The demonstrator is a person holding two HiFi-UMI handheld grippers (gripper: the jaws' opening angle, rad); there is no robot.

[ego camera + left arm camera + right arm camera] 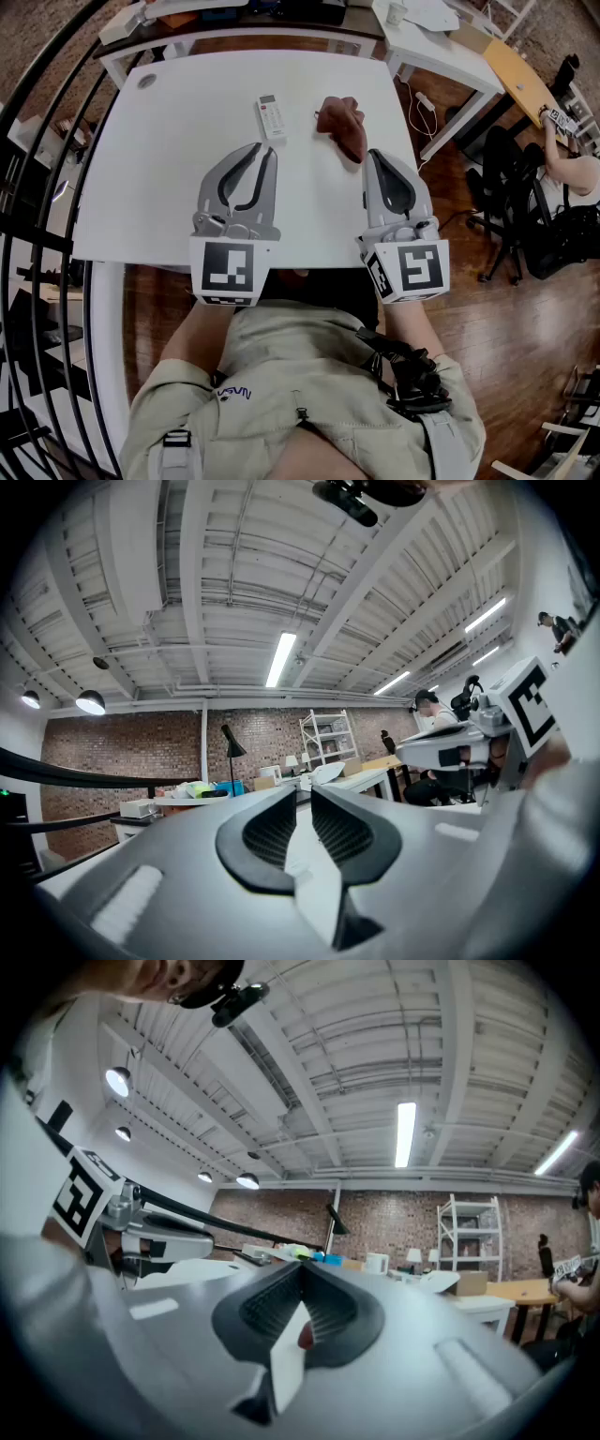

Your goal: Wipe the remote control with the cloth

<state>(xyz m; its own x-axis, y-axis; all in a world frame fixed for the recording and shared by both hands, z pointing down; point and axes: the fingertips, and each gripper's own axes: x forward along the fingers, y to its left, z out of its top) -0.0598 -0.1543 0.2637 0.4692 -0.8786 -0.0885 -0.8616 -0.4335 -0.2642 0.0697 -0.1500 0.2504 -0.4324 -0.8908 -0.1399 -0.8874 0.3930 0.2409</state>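
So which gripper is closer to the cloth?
Right. The right gripper is just short of the cloth; the left gripper sits farther left, short of the remote.

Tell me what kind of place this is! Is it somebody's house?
Probably not a house. It looks like a big workshop or lab office: plain white work tables, a brick wall under a bare ceiling with long strip lights, and a metal shelf rack.

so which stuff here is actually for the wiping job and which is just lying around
For the job: remote control, cloth, both on the white table.
Lying about: white cable beside the table, black office chair.
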